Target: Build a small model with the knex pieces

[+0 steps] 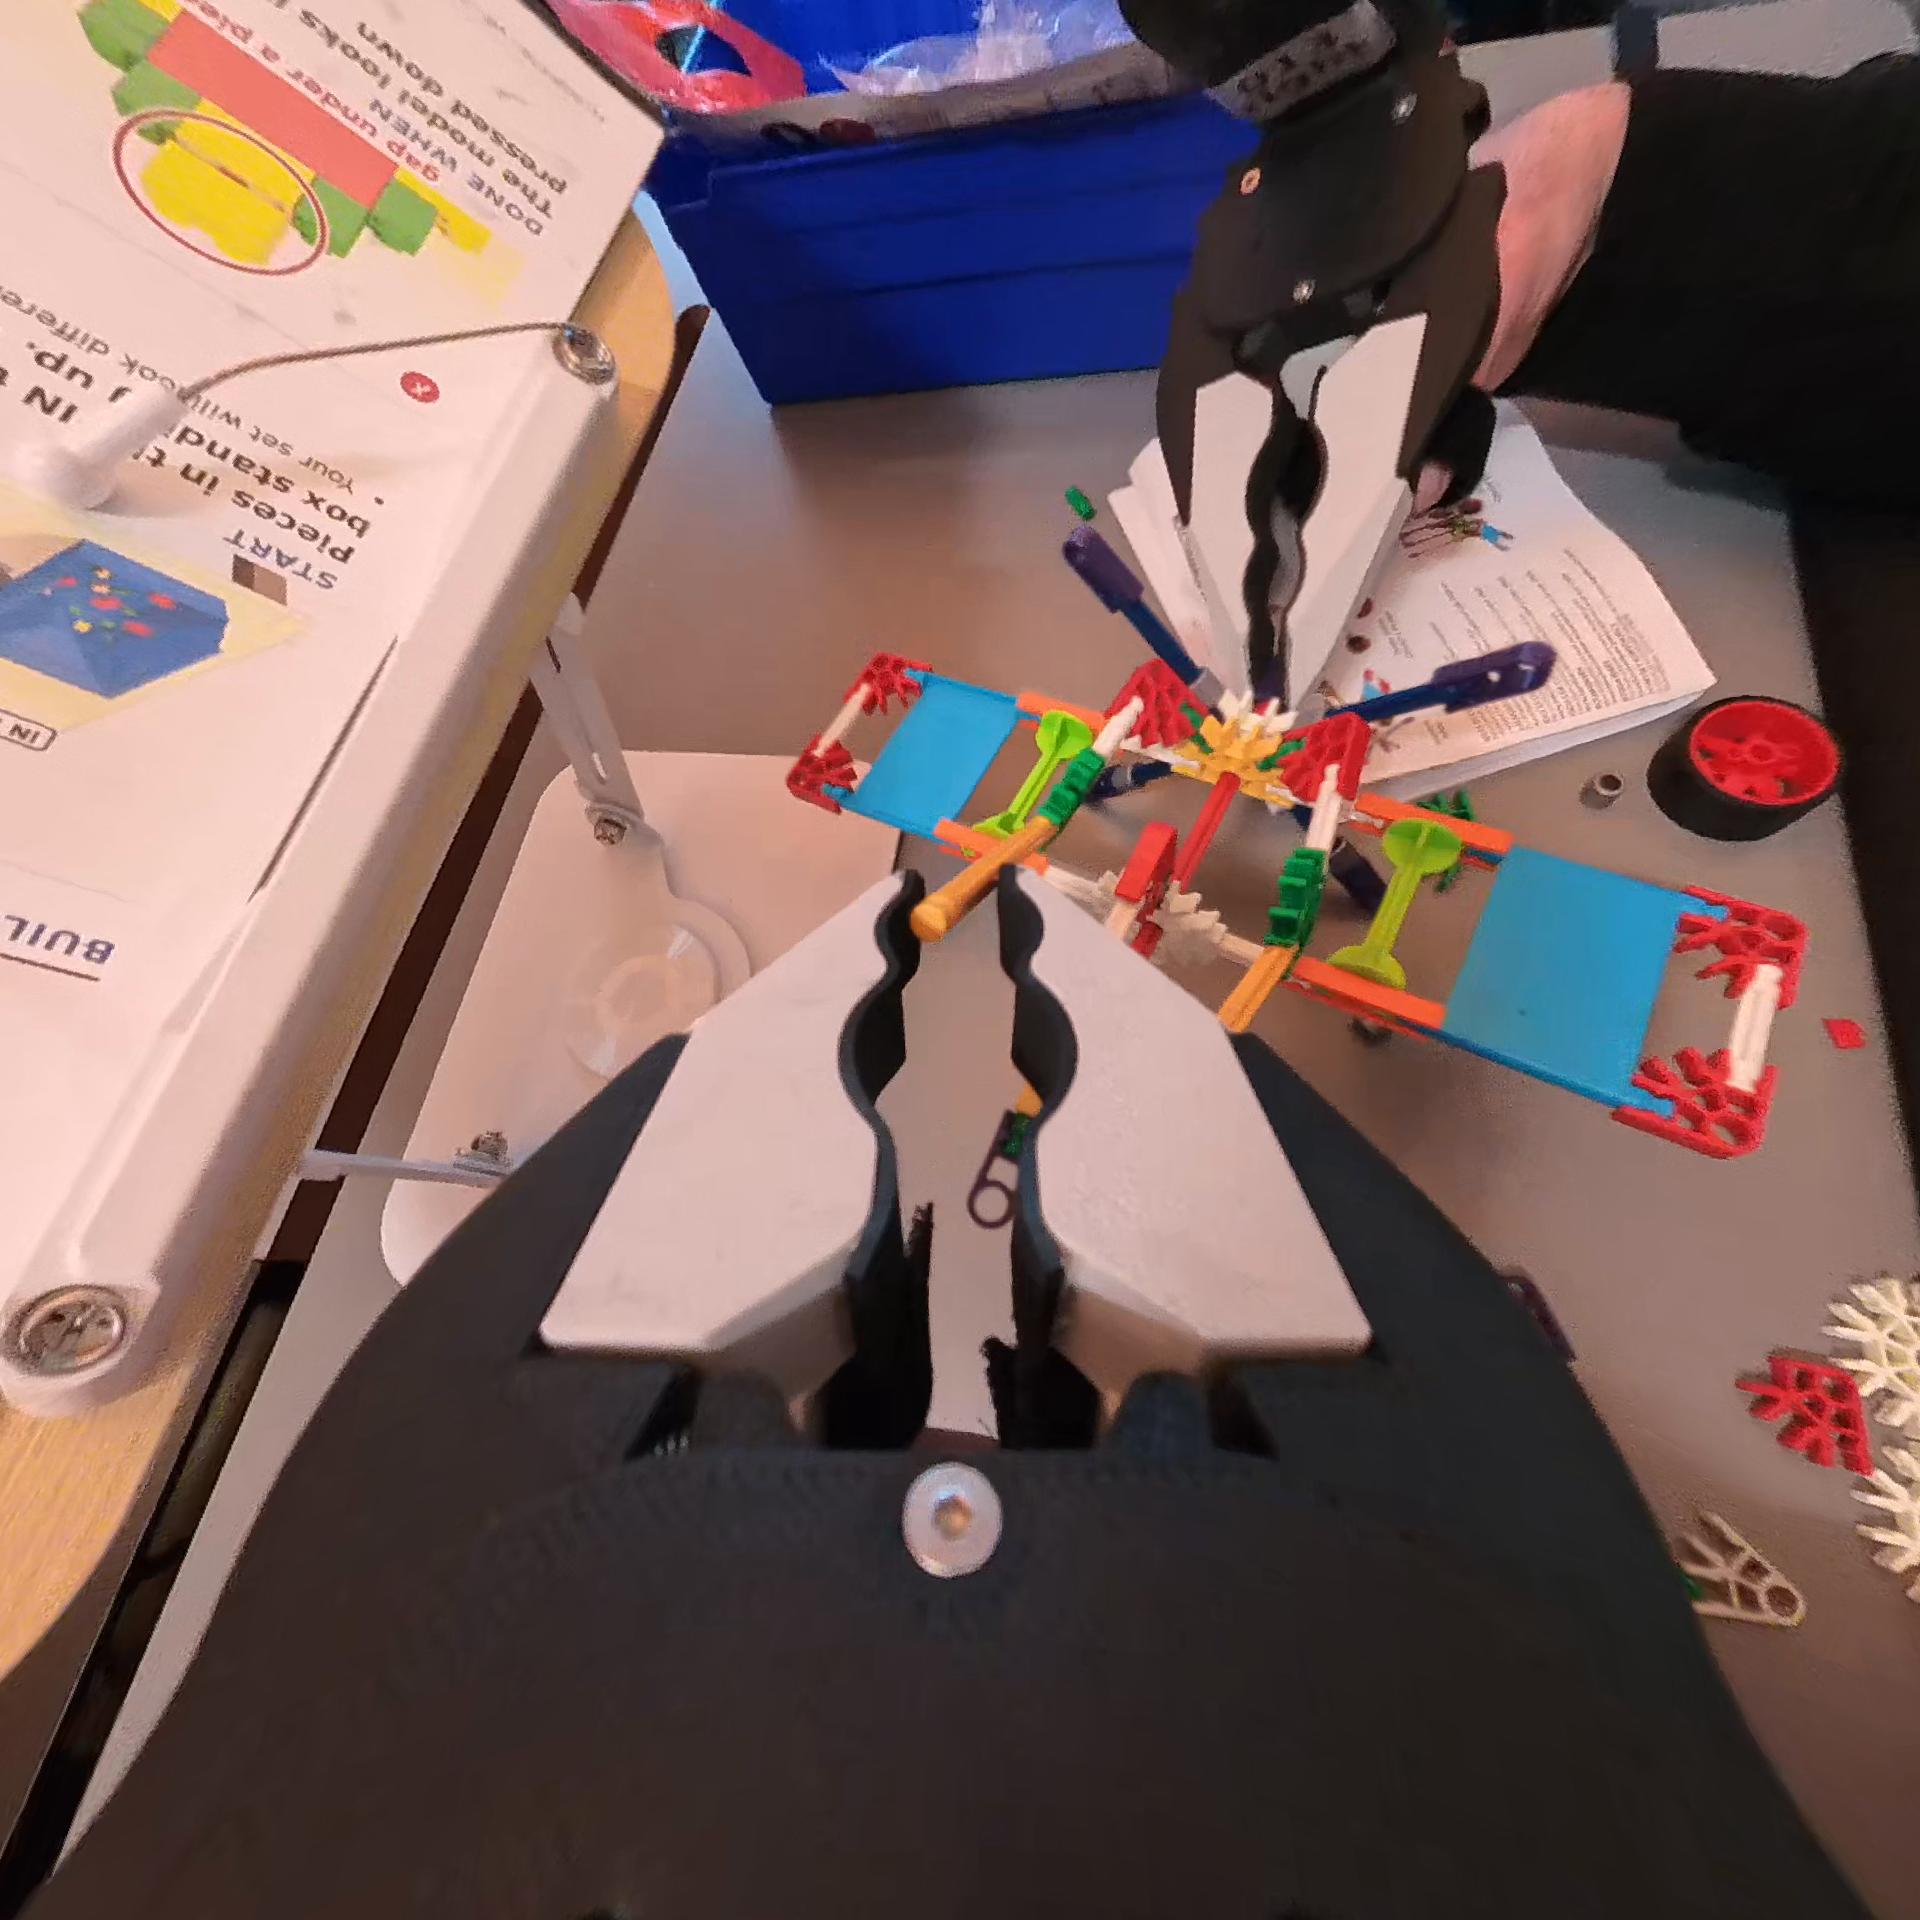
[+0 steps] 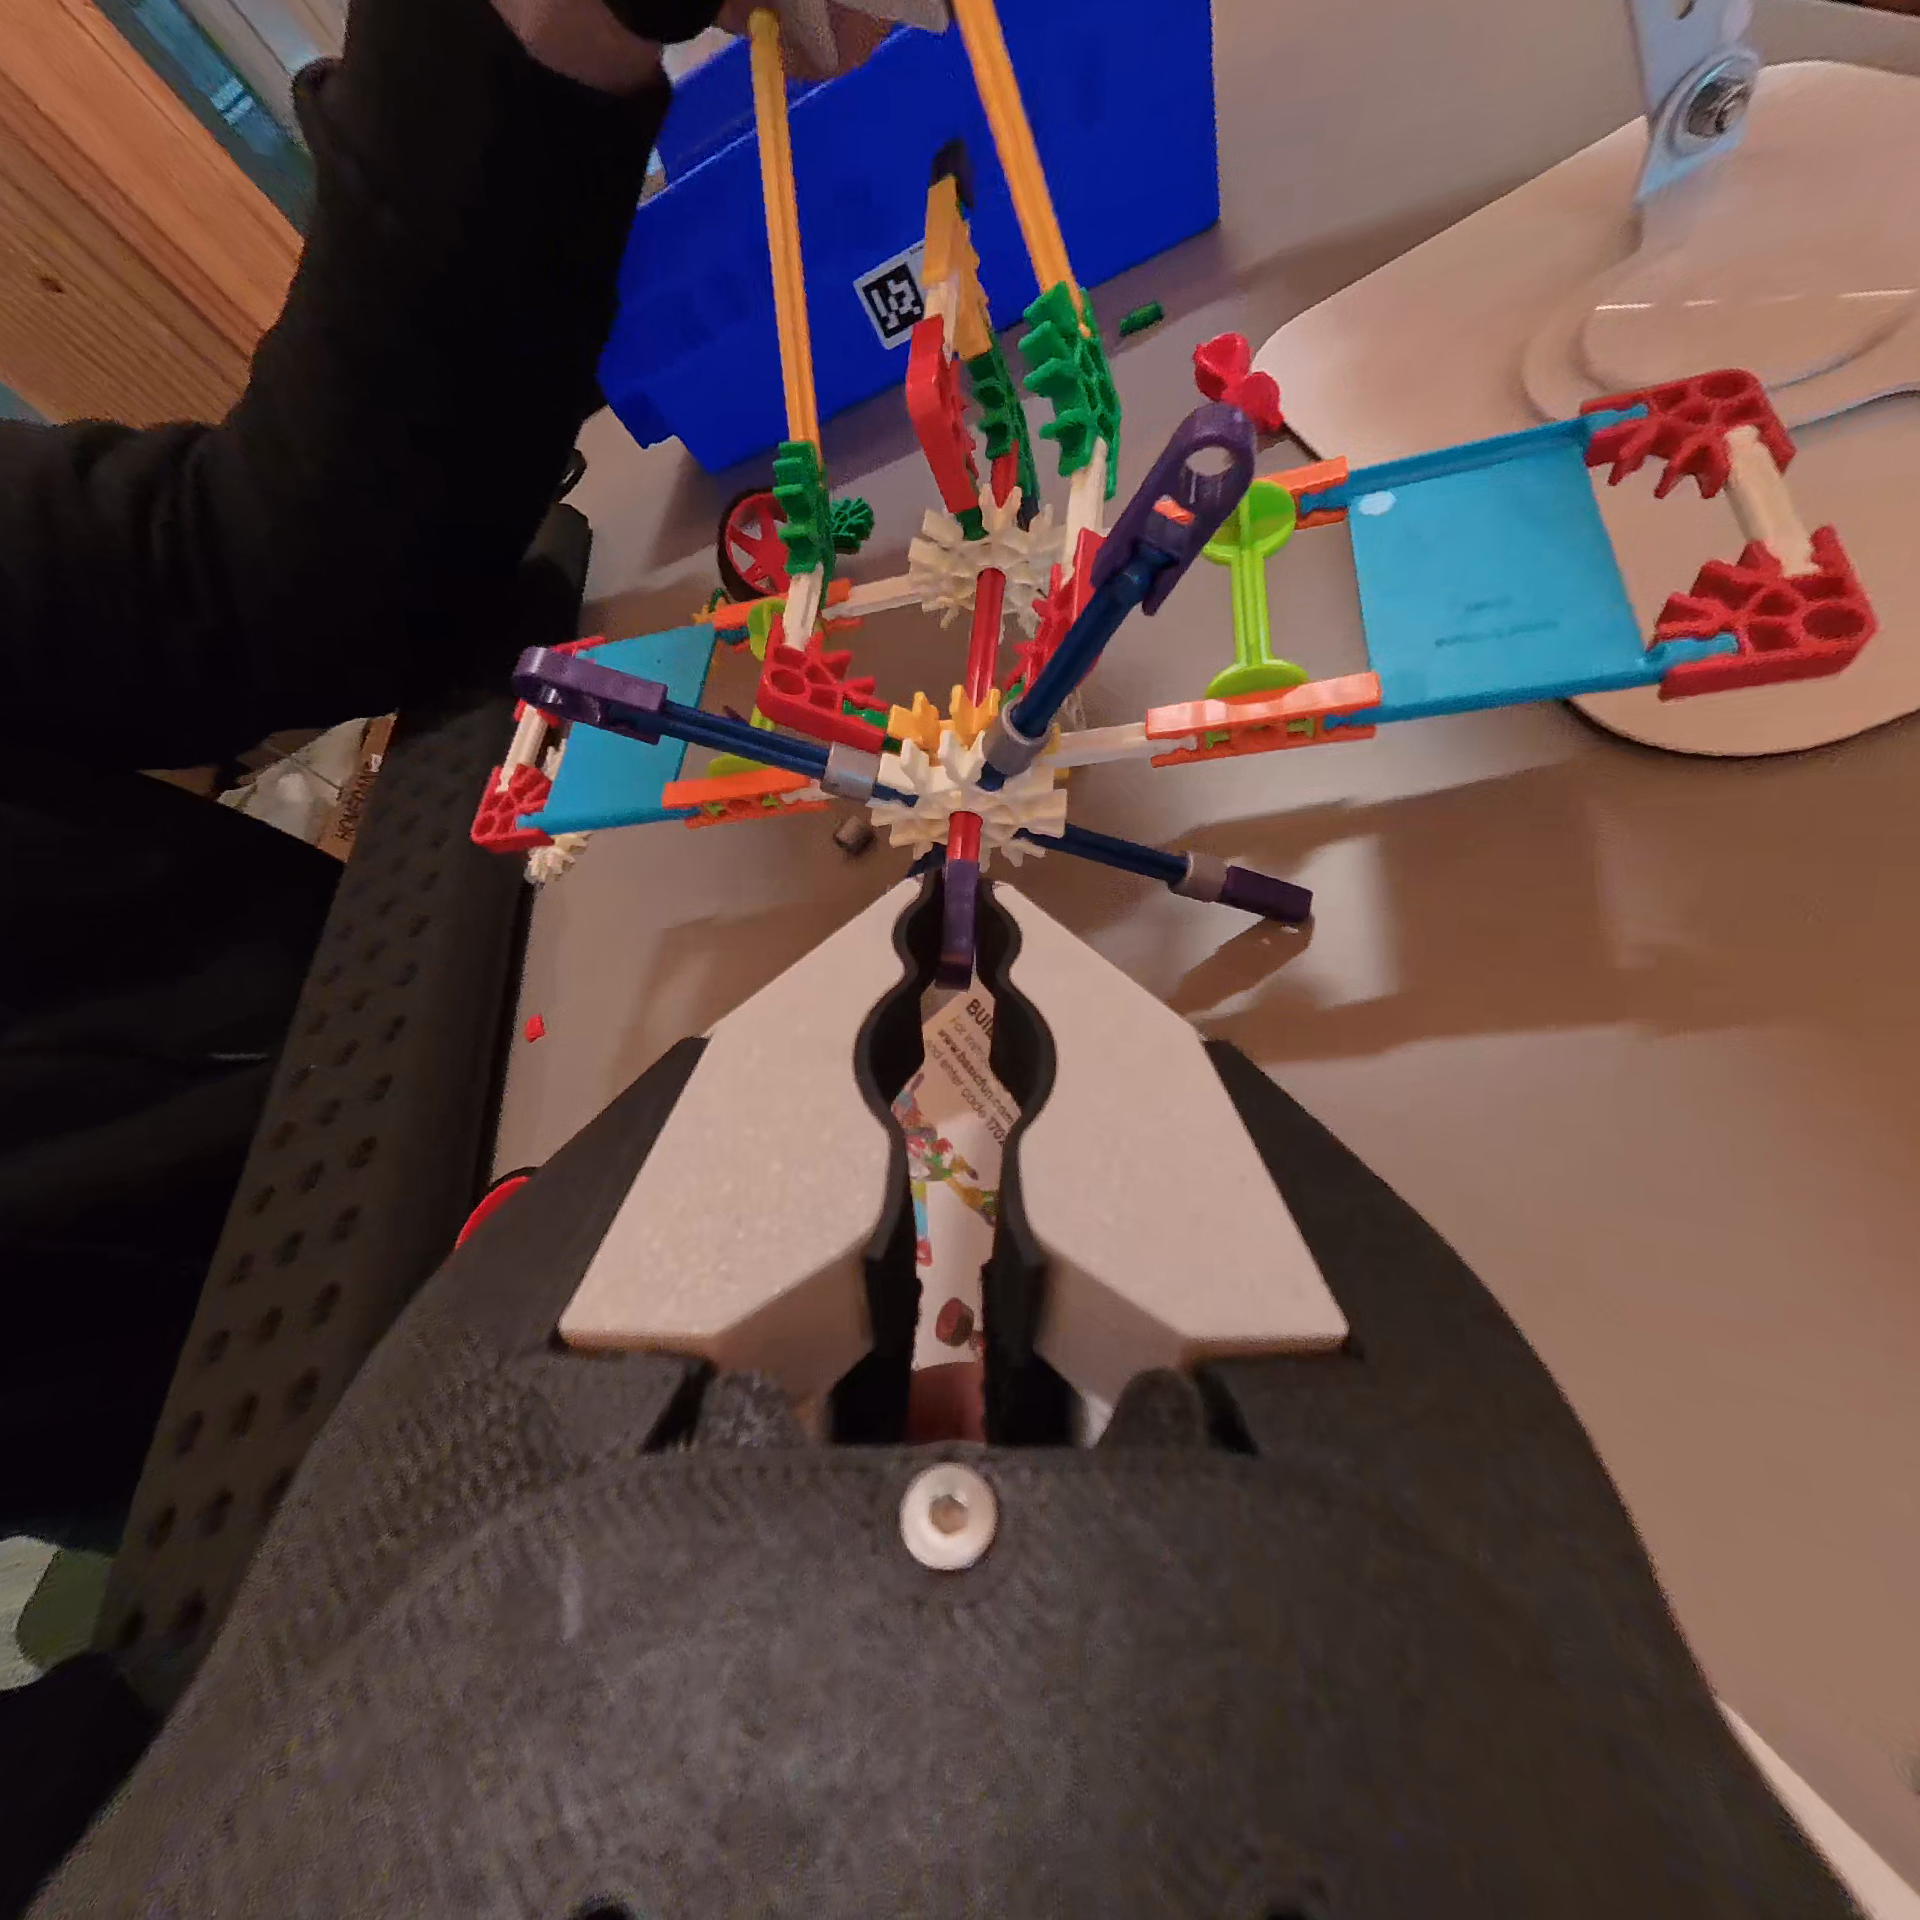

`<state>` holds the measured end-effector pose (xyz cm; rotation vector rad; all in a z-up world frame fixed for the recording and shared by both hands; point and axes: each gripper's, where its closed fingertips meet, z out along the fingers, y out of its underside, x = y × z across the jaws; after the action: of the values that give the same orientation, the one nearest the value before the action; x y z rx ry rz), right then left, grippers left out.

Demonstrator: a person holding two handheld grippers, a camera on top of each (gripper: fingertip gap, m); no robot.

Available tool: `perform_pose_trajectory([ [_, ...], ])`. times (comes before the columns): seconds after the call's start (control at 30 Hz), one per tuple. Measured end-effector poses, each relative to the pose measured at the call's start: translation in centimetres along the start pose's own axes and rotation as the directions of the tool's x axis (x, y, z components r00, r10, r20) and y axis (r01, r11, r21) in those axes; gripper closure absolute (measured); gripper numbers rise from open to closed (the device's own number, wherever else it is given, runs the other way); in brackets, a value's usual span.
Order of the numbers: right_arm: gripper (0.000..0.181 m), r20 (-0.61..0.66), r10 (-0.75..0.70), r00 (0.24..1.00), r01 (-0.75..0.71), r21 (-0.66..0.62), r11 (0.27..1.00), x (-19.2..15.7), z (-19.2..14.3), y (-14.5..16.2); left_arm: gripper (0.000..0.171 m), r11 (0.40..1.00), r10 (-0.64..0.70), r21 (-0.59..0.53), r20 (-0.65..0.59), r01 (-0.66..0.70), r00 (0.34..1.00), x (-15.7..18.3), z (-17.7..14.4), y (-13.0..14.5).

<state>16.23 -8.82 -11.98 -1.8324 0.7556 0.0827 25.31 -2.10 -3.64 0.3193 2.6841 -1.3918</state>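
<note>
Orange rod (image 1: 982, 873) of the toy model (image 1: 1278, 831) pinched at its end by left gripper (image 1: 961, 904) | right gripper (image 2: 961, 935) pressed on a purple piece (image 2: 958, 920) at the model's white hub, seemingly gripping it | model just above grey desk (image 1: 727, 582) | blue bin (image 1: 935, 239), booklet (image 1: 1538, 623), black-and-red wheel (image 1: 1745, 764) beyond

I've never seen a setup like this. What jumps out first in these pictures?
A bright toy model of plastic rods and snowflake-shaped connectors, with blue panels like wings, sits mid-table. The left claw pinches an orange rod at the model's near end, while the right claw grips a purple piece at its far end. A blue bin stands behind.
</note>
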Motion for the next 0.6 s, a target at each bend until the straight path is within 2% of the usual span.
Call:
perform_pose_trajectory([
  [0.13,0.178,0.035,-0.020,0.999,0.020,-0.014,1.000,-0.7,0.3,0.3,0.157,0.999,-0.046,0.023,-0.029,0.046,0.999,-0.5,0.4,0.1],
  [0.27,0.178,0.039,-0.039,0.998,0.040,-0.022,0.999,-0.9,0.4,0.4,0.158,0.976,-0.182,0.099,-0.101,0.192,0.978,-1.3,0.9,0.2],
  [0.4,0.178,0.028,-0.071,0.997,0.072,-0.028,0.997,-1.0,0.6,0.3,0.158,0.918,-0.351,0.137,-0.158,0.373,0.923,-2.3,2.3,1.2],
  [0.47,0.178,0.019,-0.083,0.996,0.083,-0.026,0.996,-0.9,0.5,0.3,0.152,0.888,-0.406,0.165,-0.161,0.430,0.900,-2.9,2.4,1.4],
  [0.6,0.179,0.012,-0.097,0.995,0.097,-0.032,0.995,-0.9,0.4,0.3,0.134,0.844,-0.478,0.214,-0.112,0.491,0.871,-3.8,0.5,2.0],
])
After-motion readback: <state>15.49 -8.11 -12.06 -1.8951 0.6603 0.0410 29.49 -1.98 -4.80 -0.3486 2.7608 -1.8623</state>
